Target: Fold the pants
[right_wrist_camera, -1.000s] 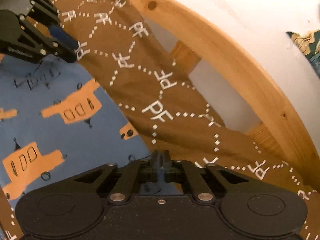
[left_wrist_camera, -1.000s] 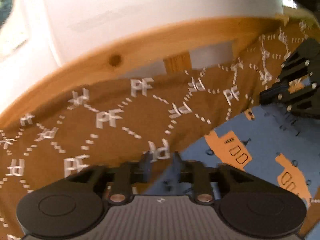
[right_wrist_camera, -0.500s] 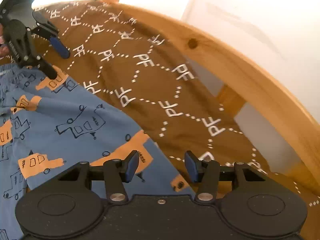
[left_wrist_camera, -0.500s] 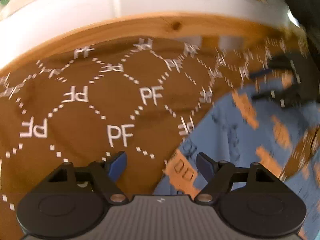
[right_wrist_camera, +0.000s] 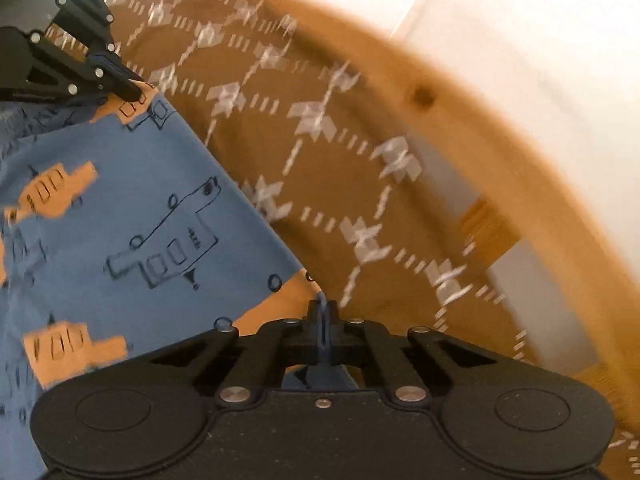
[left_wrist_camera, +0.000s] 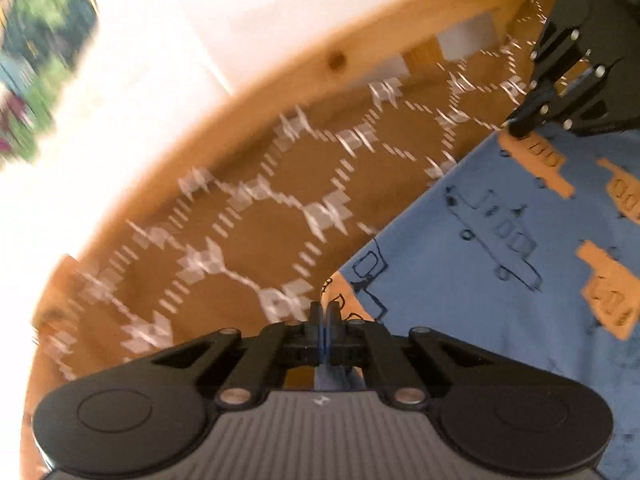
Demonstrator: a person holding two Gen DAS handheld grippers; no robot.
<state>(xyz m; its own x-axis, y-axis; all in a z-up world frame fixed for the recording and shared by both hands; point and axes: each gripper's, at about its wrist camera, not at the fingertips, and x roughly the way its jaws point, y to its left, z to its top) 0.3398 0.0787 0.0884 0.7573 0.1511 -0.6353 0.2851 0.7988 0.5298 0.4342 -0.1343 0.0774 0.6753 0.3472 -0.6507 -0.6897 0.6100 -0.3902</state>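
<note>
At the bottom centre of each wrist view, the left gripper [left_wrist_camera: 323,314] and the right gripper [right_wrist_camera: 323,312] are each clenched on a corner of the blue pants [left_wrist_camera: 500,240], along one taut edge. The pants lie over the brown patterned bedspread [left_wrist_camera: 256,240], filling the lower right of the left view. This looks like the start of a fold; next, both hands likely need to carry that edge evenly across the cloth.

Brown patterned cover [left_wrist_camera: 256,240] motion-blurred, white lettering unreadable. Pants [right_wrist_camera: 120,220] cut off by frame edges. Window view [left_wrist_camera: 36,60] smeared.
</note>
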